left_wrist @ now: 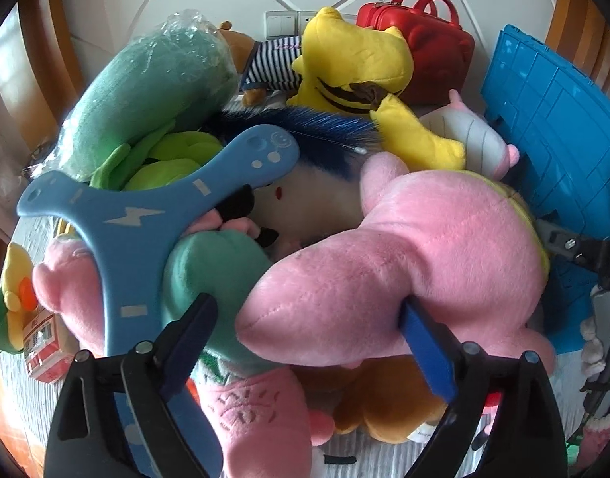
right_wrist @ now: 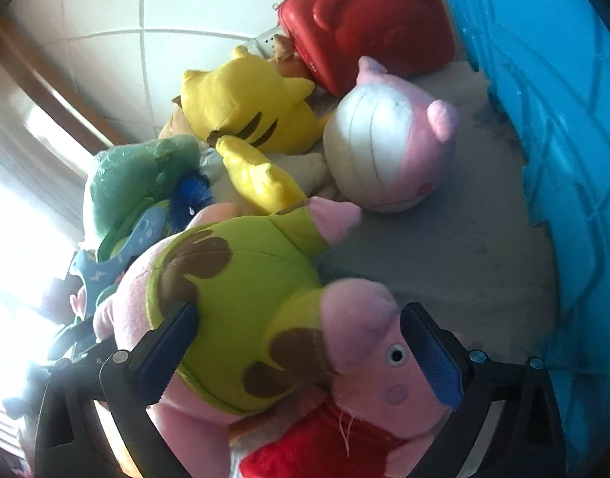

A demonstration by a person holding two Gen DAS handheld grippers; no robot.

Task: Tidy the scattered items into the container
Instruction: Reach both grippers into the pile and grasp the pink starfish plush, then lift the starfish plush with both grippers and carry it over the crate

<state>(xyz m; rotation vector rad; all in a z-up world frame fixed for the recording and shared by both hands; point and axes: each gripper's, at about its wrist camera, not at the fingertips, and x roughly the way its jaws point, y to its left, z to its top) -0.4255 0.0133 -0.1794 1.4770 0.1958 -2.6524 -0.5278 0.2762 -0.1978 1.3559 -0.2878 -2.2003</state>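
Note:
A big pink star plush in green shorts lies on a heap of soft toys. My left gripper has its blue pads on either side of one pink arm of it, wide apart. My right gripper spans the shorts and the snout of a pink pig plush in red, jaws wide. The blue crate stands at the right, and in the right wrist view too. A yellow plush, a pink and white plush and a blue three-armed toy lie around.
A red handbag sits by the white wall at the back. A green plush in plastic wrap is at the left. A striped brown plush lies behind. Grey bedding shows beside the crate. Wooden frame at both sides.

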